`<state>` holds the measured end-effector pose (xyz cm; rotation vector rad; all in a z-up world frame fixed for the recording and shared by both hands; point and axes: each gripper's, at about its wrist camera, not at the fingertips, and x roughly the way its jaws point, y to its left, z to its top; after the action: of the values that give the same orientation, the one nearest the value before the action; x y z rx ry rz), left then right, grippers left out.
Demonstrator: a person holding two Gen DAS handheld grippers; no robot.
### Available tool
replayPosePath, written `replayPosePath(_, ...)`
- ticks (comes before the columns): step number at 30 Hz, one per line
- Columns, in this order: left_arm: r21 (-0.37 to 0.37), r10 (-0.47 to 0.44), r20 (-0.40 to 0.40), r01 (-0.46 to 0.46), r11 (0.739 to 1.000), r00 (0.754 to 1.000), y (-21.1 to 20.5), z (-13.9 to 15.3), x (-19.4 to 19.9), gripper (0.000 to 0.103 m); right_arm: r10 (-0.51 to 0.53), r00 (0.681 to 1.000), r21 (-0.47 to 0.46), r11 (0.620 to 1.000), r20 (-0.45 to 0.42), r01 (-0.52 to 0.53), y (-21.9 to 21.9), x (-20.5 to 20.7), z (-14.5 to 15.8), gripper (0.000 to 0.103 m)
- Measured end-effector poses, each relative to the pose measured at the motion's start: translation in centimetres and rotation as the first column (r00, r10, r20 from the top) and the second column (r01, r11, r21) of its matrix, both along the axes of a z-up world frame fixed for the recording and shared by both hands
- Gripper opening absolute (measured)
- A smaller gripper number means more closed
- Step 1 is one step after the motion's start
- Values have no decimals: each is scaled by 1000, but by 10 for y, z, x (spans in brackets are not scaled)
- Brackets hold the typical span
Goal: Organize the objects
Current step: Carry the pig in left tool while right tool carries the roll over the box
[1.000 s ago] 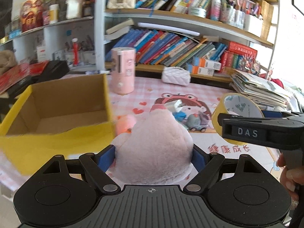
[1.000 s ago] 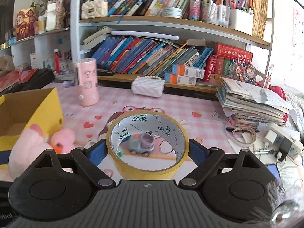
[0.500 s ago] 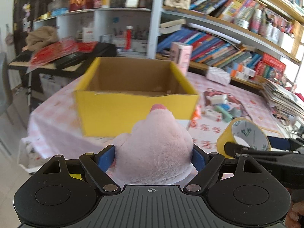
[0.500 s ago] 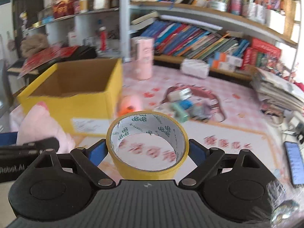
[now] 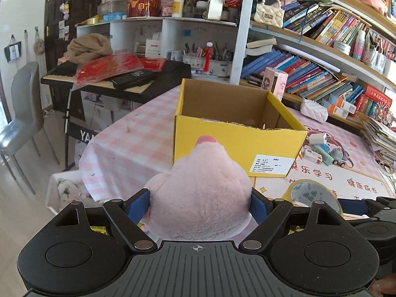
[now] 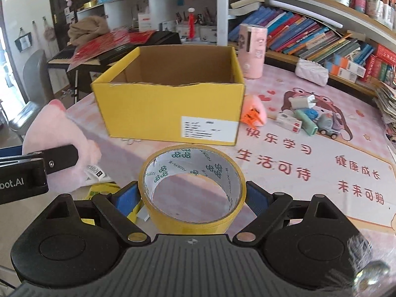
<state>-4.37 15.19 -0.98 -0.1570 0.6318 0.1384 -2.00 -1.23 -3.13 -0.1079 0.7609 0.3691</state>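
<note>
My left gripper (image 5: 198, 204) is shut on a pink plush toy (image 5: 200, 193) and holds it in front of an open yellow cardboard box (image 5: 237, 136). The box's inside looks empty. My right gripper (image 6: 192, 198) is shut on a yellow tape roll (image 6: 193, 185), held before the same box (image 6: 170, 109). In the right wrist view the plush toy (image 6: 57, 133) and the left gripper's finger show at the left. In the left wrist view the tape roll (image 5: 311, 195) shows at the lower right.
Right of the box lie a small pink and orange toy (image 6: 255, 113), a white charger (image 6: 302, 102), small boxes and a toy car (image 6: 328, 123) on the pink table mat (image 6: 309, 163). A pink cylinder (image 6: 252, 49), bookshelves and a keyboard (image 5: 111, 79) stand behind. A grey chair (image 5: 22, 123) stands left.
Both grippers have drawn back and swung left, so the yellow box now sits straight ahead and farther off. The plush toy and the tape roll stay gripped.
</note>
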Motion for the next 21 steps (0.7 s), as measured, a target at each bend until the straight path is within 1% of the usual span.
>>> replayPosePath(21, 3, -28, 43, 28, 1000, 999, 10, 5, -1, 84, -12, 1000, -13, 1000, 18, 12, 11, 1, 7, 89)
